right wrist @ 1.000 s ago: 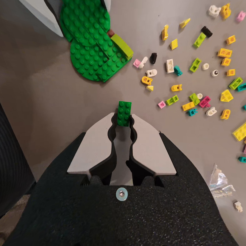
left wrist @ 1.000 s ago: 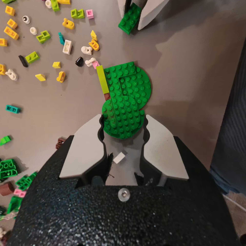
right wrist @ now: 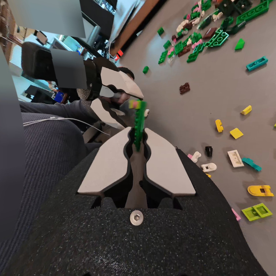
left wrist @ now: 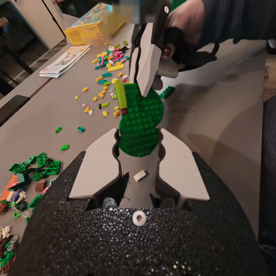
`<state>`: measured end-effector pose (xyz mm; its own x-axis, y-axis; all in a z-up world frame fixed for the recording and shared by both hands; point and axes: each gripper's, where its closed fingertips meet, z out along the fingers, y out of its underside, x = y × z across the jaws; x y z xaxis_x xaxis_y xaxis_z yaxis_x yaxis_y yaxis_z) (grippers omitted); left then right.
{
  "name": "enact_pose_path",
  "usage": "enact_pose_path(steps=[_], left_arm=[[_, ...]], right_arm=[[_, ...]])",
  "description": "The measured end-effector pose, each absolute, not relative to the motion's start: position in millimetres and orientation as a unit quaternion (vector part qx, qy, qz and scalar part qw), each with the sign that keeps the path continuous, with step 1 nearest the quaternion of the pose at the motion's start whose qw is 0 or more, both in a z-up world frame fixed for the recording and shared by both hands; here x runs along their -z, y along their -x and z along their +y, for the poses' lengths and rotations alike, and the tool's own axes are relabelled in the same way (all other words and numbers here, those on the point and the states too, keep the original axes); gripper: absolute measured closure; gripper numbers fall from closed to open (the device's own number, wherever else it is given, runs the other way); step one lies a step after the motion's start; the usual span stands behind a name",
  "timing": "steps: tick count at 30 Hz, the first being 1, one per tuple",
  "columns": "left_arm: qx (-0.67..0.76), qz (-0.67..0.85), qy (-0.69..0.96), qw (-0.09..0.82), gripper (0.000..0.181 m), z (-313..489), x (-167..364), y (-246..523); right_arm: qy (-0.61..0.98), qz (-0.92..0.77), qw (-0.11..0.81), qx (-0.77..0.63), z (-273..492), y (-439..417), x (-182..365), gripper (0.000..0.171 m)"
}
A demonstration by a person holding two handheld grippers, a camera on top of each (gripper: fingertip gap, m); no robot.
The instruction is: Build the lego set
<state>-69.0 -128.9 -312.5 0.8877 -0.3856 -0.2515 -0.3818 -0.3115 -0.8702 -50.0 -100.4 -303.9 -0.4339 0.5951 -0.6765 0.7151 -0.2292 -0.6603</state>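
tools point(left wrist: 138, 131): 2 | green baseplate point(left wrist: 141, 119): 1 | yellow box point(left wrist: 89, 31): 1 | booklets point(left wrist: 65, 62): 2 (stacked)

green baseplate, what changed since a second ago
The green baseplate has come up off the grey table, tilted on edge. The left gripper still clamps its near end. The right gripper let go of the small green brick, now lying on the table, and took hold of the plate's edge. The loose pieces stayed put.

Grey table point(left wrist: 209, 119), perhaps wooden-edged.
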Motion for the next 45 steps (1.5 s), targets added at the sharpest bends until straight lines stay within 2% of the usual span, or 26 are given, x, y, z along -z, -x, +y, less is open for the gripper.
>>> enact_pose_path(steps=[2, 5, 7, 10, 13, 16, 17, 20, 22, 23, 28, 31, 34, 40, 45], left_arm=[[0.012, 0.228, 0.802, 0.552, 0.126, -127, 306, 70], [0.065, 0.167, 0.805, 0.565, 0.094, -121, 299, 75], [0.143, 0.130, 0.803, 0.563, 0.092, -120, 298, 72], [0.289, 0.088, 0.778, 0.551, 0.111, -120, 291, 58], [0.371, 0.053, 0.752, 0.542, 0.126, -118, 286, 51], [0.410, 0.027, 0.724, 0.554, 0.165, -116, 279, 51], [0.420, 0.019, 0.719, 0.554, 0.172, -116, 279, 51], [0.453, -0.019, 0.713, 0.535, 0.173, -115, 281, 50], [0.465, -0.074, 0.710, 0.524, 0.173, -115, 284, 56], [0.474, -0.113, 0.702, 0.519, 0.173, -117, 286, 62], [0.490, -0.288, 0.673, 0.474, 0.173, -140, 313, 96], [0.514, -0.324, 0.640, 0.470, 0.173, -152, 312, 100], [0.538, -0.342, 0.605, 0.477, 0.174, -157, 308, 104], [0.543, -0.372, 0.571, 0.491, 0.173, -165, 308, 118], [0.555, -0.374, 0.556, 0.493, 0.173, -170, 306, 121]], right_arm=[[-0.522, 0.620, 0.048, 0.583, -100, 50, 304, 0.164], [-0.509, 0.598, 0.060, 0.617, -100, 49, 294, 0.164], [-0.505, 0.579, 0.059, 0.638, -97, 50, 287, 0.164], [-0.494, 0.556, 0.059, 0.666, -93, 50, 275, 0.164], [-0.481, 0.545, 0.058, 0.684, -92, 49, 266, 0.164], [-0.480, 0.555, 0.049, 0.677, -93, 48, 268, 0.164], [-0.478, 0.556, 0.050, 0.678, -94, 48, 267, 0.164], [-0.474, 0.571, 0.022, 0.670, -92, 47, 267, 0.162], [-0.478, 0.605, -0.024, 0.637, -86, 44, 272, 0.149], [-0.481, 0.627, -0.057, 0.610, -79, 40, 276, 0.147], [-0.485, 0.776, -0.157, 0.371, -46, -1, 326, 0.144], [-0.483, 0.813, -0.146, 0.291, -45, -18, 348, 0.142], [-0.496, 0.812, -0.138, 0.273, -46, -20, 361, 0.142], [-0.497, 0.818, -0.146, 0.250, -42, -21, 365, 0.156], [-0.503, 0.816, -0.136, 0.251, -43, -21, 364, 0.157]])
